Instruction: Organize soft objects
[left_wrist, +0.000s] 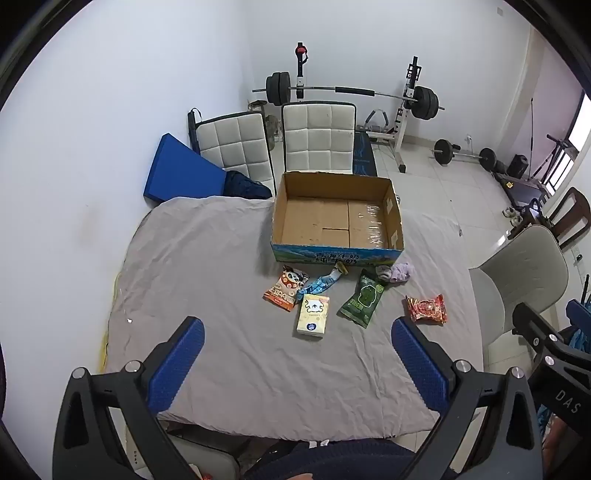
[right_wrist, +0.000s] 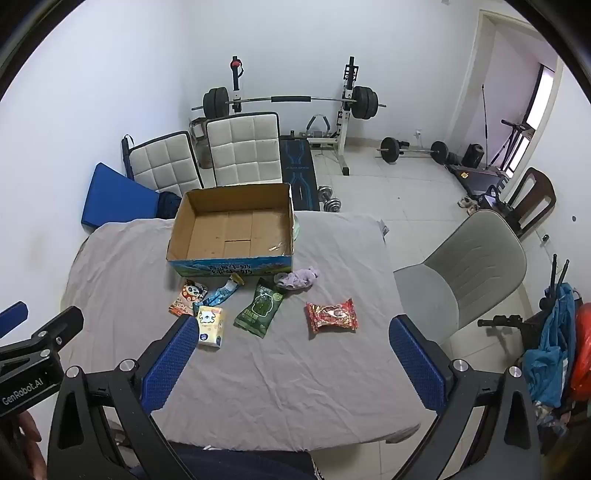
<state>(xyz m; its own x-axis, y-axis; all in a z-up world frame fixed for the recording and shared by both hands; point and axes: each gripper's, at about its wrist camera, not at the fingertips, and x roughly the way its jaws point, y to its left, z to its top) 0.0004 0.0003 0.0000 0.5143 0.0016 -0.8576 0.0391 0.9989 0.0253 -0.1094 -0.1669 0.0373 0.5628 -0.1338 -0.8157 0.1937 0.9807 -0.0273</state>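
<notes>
Ahead of my left gripper (left_wrist: 297, 363), jaws spread wide and empty, tissue pack (left_wrist: 313, 314) lies closest on the grey sheet (left_wrist: 207, 266), green pouch (left_wrist: 362, 300) and red packet (left_wrist: 426, 309) off right, open cardboard box (left_wrist: 334, 251) beyond. Right view: right gripper (right_wrist: 293, 363) likewise spread, nothing pinched; red packet (right_wrist: 332, 315) straight ahead, purple cloth (right_wrist: 300, 278) further, just beside the box (right_wrist: 231, 264).

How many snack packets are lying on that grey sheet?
4: orange panda packet, blue packet, green packet, red packet, all before the box.
</notes>
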